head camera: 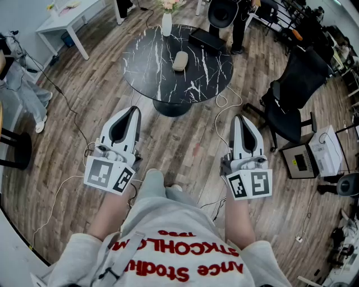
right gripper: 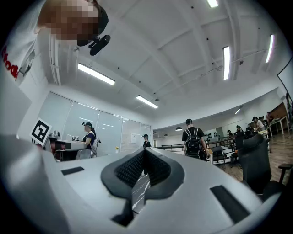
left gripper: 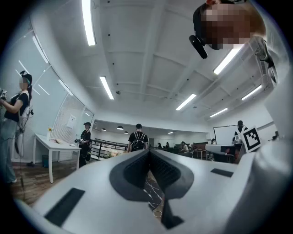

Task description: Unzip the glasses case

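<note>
The beige oval glasses case lies zipped on the round black marble table, well ahead of me. My left gripper and right gripper hang side by side over the wooden floor, short of the table, both pointing toward it. Each has its jaws together with nothing between them. In the left gripper view the left gripper shows only a sliver of the marble table through the slit behind its tips. In the right gripper view the right gripper looks the same, with a strip of the marble table showing.
A white vase with flowers and a black box stand on the table's far side. A black office chair is to the right, a white desk at the far left. Cables trail over the floor. A person stands at left.
</note>
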Tool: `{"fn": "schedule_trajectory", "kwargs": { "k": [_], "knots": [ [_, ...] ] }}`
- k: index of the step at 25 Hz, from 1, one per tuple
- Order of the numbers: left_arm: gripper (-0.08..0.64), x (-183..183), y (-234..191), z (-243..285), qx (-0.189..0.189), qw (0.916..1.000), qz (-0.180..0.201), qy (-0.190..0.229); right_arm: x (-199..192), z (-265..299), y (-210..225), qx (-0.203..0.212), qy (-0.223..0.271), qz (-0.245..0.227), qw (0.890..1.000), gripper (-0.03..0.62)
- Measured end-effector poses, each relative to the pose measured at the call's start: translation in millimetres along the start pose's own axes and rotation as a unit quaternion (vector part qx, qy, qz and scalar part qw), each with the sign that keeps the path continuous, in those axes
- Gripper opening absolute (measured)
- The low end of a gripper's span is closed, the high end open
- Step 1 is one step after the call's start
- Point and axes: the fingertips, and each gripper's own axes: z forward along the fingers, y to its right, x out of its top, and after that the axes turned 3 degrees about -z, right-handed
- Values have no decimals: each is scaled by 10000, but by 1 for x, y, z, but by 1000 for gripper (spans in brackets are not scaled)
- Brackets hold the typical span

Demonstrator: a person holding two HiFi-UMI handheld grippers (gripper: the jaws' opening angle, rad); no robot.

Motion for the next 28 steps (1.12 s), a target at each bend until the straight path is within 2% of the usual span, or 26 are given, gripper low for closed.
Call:
{"fn": "schedule_trajectory", "kwargs": {
  "k": [4, 10, 14, 23, 28],
  "knots": [
    [9, 1, 13, -3, -4, 9999, 121, 40, 2, -10, 3, 8, -33, -62, 10000, 15],
    [9, -4, 17, -4, 123, 9997, 205, -99, 9, -16, 4, 131, 70, 336, 9993, 15],
    [9, -4, 12, -3, 210, 9994, 225, -139, 18, -12, 0, 286, 90, 342, 9990, 16],
    [9, -21, -24, 29, 356, 9991, 87, -225, -3, 31, 1, 514, -127, 410, 9978, 16],
    [9, -35, -70, 71, 329, 9991, 30, -263, -20, 88, 7, 458, -197, 302, 9983, 17]
  ]
}}
